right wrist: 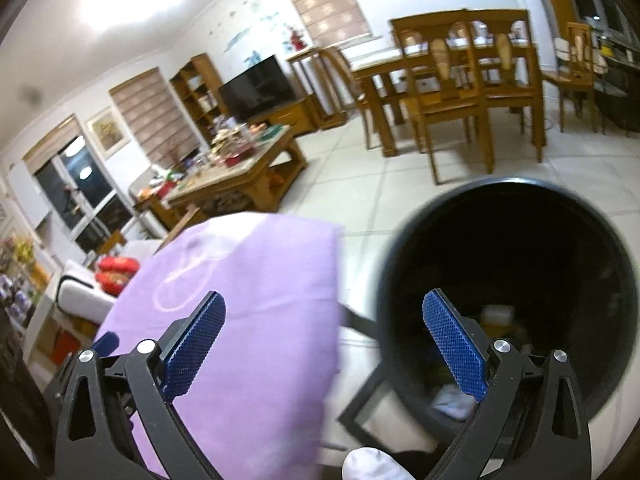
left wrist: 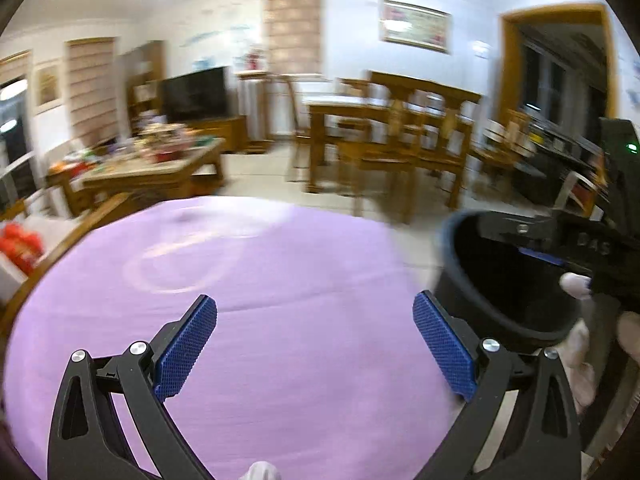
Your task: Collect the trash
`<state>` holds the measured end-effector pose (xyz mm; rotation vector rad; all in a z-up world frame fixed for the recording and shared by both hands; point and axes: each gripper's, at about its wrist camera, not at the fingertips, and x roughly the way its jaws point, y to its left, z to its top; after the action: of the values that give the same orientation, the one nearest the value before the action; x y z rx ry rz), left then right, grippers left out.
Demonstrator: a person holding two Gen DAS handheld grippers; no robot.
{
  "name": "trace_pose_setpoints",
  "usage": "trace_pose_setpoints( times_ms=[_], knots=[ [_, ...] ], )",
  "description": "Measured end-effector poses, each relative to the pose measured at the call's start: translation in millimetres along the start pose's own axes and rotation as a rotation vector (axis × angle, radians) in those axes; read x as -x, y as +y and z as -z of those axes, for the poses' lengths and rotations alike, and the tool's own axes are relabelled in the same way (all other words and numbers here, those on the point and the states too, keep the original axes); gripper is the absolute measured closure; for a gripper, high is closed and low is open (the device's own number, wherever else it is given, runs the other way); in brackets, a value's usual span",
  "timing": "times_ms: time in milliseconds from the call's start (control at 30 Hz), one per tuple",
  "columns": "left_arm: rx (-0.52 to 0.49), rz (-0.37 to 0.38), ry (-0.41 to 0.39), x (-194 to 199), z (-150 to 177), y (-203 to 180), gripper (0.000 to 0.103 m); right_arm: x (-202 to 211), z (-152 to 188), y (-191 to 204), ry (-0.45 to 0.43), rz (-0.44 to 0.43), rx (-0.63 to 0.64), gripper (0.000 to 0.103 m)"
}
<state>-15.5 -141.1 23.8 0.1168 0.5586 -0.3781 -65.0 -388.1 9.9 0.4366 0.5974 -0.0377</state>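
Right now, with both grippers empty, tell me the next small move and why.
Probably swing the right gripper back from over the black bin toward the purple tablecloth to look for more trash. Its fingers stand open with nothing between them, scraps already lie in the bin, and the cloth in view shows no trash.

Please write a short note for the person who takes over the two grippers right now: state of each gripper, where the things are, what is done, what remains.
Left gripper: open, empty, over the purple tablecloth.
Right gripper: open, empty, at the table edge, its right finger over the mouth of the trash bin.
The dark round bin stands on the floor beside the table, to the right of the cloth. Some trash already lies at its bottom, including something white.
Done: no trash shows on the visible part of the cloth, only faint ring marks.
Left: check the parts of the table outside both views; both pictures are blurred, so small scraps could be missed.
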Motion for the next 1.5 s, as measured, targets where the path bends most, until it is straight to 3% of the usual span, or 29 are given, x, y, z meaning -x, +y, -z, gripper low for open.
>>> trace_pose_setpoints(
  times_ms=[233, 333, 500, 733, 900, 1500],
  knots=[
    [0.116, -0.237, -0.056, 17.6, 8.7, 100.1, 0.005, -56.0, 6.5, 119.1, 0.034, -0.094, 0.116, 0.005],
    [0.153, -0.297, -0.074, 20.7, 12.7, 131.6, 0.005, -78.3, 10.0, 159.3, 0.037, -0.109, 0.162, 0.005],
    [0.208, -0.332, -0.087, 17.7, 14.7, 166.0, 0.005, -114.6, 20.0, 209.6, 0.024, -0.139, 0.204, 0.005],
    [0.258, -0.327, -0.071, 12.0, 20.5, 186.1, 0.005, -135.1, 37.3, 226.0, -0.063, -0.180, 0.246, 0.005],
    [0.276, -0.317, -0.073, 14.1, 22.3, 188.0, 0.005, -121.6, 44.6, 228.9, -0.155, -0.180, 0.329, 0.005],
    [0.287, -0.334, -0.091, 17.2, 21.1, 193.1, 0.005, -117.5, 56.6, 227.4, -0.158, -0.167, 0.384, 0.005]
  ],
)
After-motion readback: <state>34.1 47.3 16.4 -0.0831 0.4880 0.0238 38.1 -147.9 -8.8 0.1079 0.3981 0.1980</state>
